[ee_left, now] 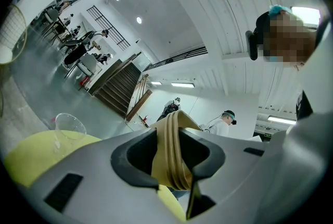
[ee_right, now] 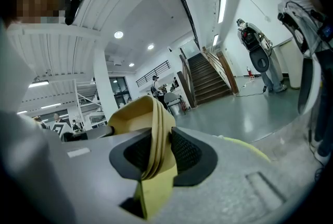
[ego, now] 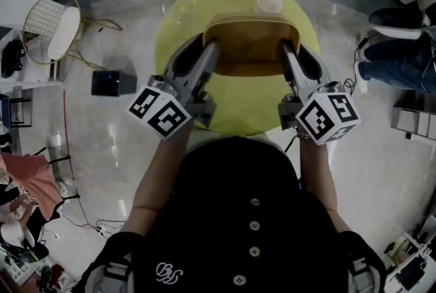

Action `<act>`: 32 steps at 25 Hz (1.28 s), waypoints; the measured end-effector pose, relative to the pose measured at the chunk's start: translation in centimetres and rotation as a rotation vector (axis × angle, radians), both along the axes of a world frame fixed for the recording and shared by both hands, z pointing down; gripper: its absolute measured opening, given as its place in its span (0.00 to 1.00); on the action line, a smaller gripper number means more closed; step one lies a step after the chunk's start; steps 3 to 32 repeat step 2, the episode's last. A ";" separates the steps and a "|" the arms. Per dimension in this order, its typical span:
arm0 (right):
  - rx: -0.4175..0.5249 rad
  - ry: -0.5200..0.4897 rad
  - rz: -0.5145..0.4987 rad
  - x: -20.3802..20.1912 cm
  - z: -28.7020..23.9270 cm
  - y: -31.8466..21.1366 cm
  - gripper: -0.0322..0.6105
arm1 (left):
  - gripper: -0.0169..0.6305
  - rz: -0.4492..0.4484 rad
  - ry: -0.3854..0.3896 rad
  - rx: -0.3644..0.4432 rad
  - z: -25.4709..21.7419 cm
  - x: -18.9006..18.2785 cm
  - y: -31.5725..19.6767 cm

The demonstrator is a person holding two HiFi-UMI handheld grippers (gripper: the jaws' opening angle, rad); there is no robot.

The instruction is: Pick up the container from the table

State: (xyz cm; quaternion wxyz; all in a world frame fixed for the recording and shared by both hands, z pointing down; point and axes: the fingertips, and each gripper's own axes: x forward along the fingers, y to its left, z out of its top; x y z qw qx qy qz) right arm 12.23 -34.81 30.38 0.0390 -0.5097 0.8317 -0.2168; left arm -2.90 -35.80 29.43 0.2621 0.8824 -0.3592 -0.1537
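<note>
A tan, rounded-rectangular container [ego: 251,46] is over the round yellow table [ego: 178,19], held between my two grippers. My left gripper [ego: 212,48] is shut on its left rim. In the left gripper view the folded tan rim [ee_left: 170,137] is pinched between the dark pads of that gripper [ee_left: 174,160]. My right gripper [ego: 287,50] is shut on the right rim. The right gripper view shows the tan edge [ee_right: 151,124] squeezed between that gripper's [ee_right: 156,152] pads. Whether the container's bottom touches the table, I cannot tell.
A clear plastic cup [ego: 270,3] stands on the table's far side, just beyond the container, also visible as the cup [ee_left: 68,126]. On the floor at left are a wire basket [ego: 51,26] and a black box [ego: 112,82]. A person's legs [ego: 392,46] are at right.
</note>
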 end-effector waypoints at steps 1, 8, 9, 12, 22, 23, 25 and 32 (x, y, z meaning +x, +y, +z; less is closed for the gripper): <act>-0.002 -0.001 0.001 0.0 0.1 0.0 0.17 | 0.22 0.000 -0.001 -0.001 0.1 0.0 0.0; -0.003 -0.002 0.001 -0.1 0.2 0.0 0.17 | 0.22 -0.001 -0.002 -0.001 0.2 -0.1 0.0; -0.003 -0.002 0.001 -0.1 0.2 0.0 0.17 | 0.22 -0.001 -0.002 -0.001 0.2 -0.1 0.0; -0.003 -0.002 0.001 -0.1 0.2 0.0 0.17 | 0.22 -0.001 -0.002 -0.001 0.2 -0.1 0.0; -0.003 -0.002 0.001 -0.1 0.2 0.0 0.17 | 0.22 -0.001 -0.002 -0.001 0.2 -0.1 0.0; -0.003 -0.002 0.001 -0.1 0.2 0.0 0.17 | 0.22 -0.001 -0.002 -0.001 0.2 -0.1 0.0; -0.003 -0.002 0.001 -0.1 0.2 0.0 0.17 | 0.22 -0.001 -0.002 -0.001 0.2 -0.1 0.0; -0.003 -0.002 0.001 -0.1 0.2 0.0 0.17 | 0.22 -0.001 -0.002 -0.001 0.2 -0.1 0.0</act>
